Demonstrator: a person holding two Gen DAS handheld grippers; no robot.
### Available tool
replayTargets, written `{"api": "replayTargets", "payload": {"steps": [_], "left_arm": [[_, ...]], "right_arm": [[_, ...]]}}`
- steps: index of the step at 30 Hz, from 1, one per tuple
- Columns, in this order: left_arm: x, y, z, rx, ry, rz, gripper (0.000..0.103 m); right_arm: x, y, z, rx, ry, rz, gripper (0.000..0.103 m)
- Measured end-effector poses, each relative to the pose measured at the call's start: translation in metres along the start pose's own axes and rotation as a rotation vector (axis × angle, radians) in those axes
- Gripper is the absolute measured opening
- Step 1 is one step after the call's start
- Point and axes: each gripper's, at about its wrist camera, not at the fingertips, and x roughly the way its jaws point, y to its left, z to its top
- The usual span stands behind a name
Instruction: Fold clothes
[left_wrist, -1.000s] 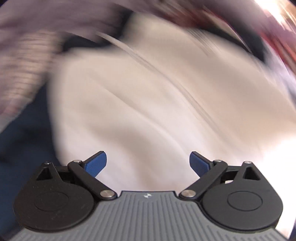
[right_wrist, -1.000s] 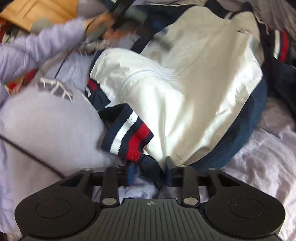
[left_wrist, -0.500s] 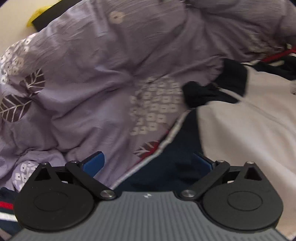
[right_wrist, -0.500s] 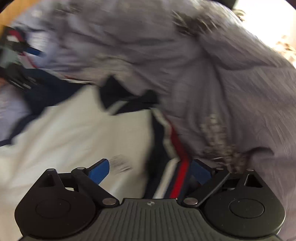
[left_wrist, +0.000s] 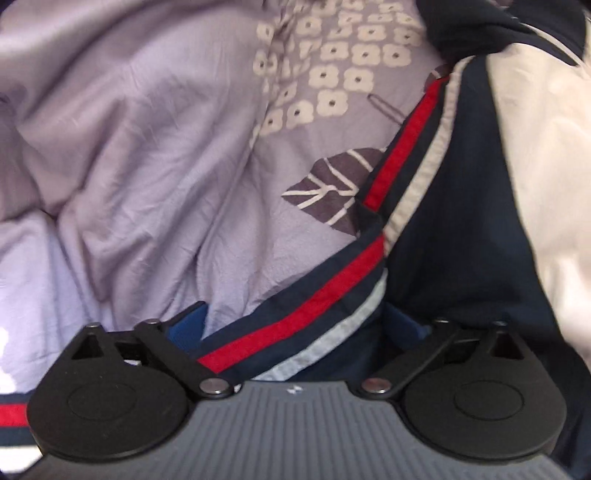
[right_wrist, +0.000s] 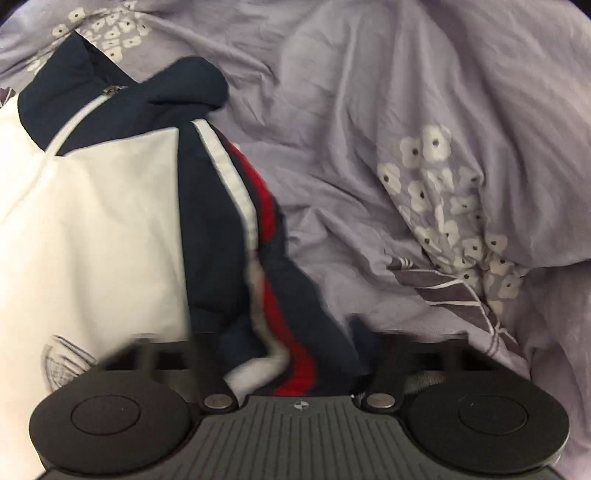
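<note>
— What fills your frames?

— A lilac bedsheet (left_wrist: 129, 166) across both. My jacket (right_wrist: 92, 221) lies on it: left of the right view, right of the left view.

— Grippers?

— My left gripper (left_wrist: 295, 321) gapes wide astride the striped sleeve (left_wrist: 317, 295); my right gripper (right_wrist: 291, 354) pinches the sleeve.

Navy and white jacket (right_wrist: 92, 236) with a red, navy and white striped band (left_wrist: 332, 295) along its sleeve. Spread front-up, rumpled, on a lilac bed cover. White zipper (right_wrist: 74, 122) closed up to the navy collar (right_wrist: 177, 88). Grey emblem (right_wrist: 62, 358) on the white chest panel.
</note>
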Motion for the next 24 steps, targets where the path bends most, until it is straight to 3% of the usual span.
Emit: {"api": "replayTargets", "payload": {"steps": [2,4,5,9,16,18,19,20,21,22,24], "left_arm": [[-0.011,-0.003,-0.005,-0.024,-0.011,0.041,0.054],[-0.025,0.002,-0.009,-0.076,-0.035,0.071,0.036],[-0.032,0.007,-0.010,-0.104,-0.053,0.085,0.032],[-0.060,0.031,-0.012,-0.202,-0.135,0.128,0.030],[-0.095,0.090,0.010,-0.300,-0.206,0.357,0.030],[-0.084,0.098,0.017,-0.262,-0.160,0.376,0.036],[-0.071,0.097,0.020,-0.246,-0.119,0.377,0.045],[-0.054,0.092,0.022,-0.221,-0.055,0.385,0.065],[-0.036,0.083,0.022,-0.180,0.004,0.406,0.078],[-0.017,0.074,0.022,-0.138,0.062,0.428,0.091],[-0.003,0.053,0.018,-0.045,0.080,0.501,0.094]], "right_arm": [[-0.010,0.003,-0.002,0.025,-0.033,-0.031,0.012],[-0.022,-0.003,-0.004,0.072,-0.068,-0.017,0.010],[-0.027,-0.006,-0.006,0.090,-0.089,-0.015,0.009],[-0.046,-0.027,-0.005,0.172,-0.185,-0.023,0.009],[-0.063,-0.021,0.025,0.179,-0.407,-0.028,0.009],[-0.045,-0.016,0.040,0.188,-0.392,-0.045,0.012],[-0.029,-0.012,0.047,0.184,-0.354,-0.064,0.018],[-0.012,-0.006,0.053,0.178,-0.303,-0.094,0.025],[0.008,0.001,0.057,0.173,-0.228,-0.130,0.044],[0.017,0.008,0.058,0.168,-0.184,-0.154,0.052],[0.020,0.019,0.055,0.155,-0.159,-0.183,0.053]]}}
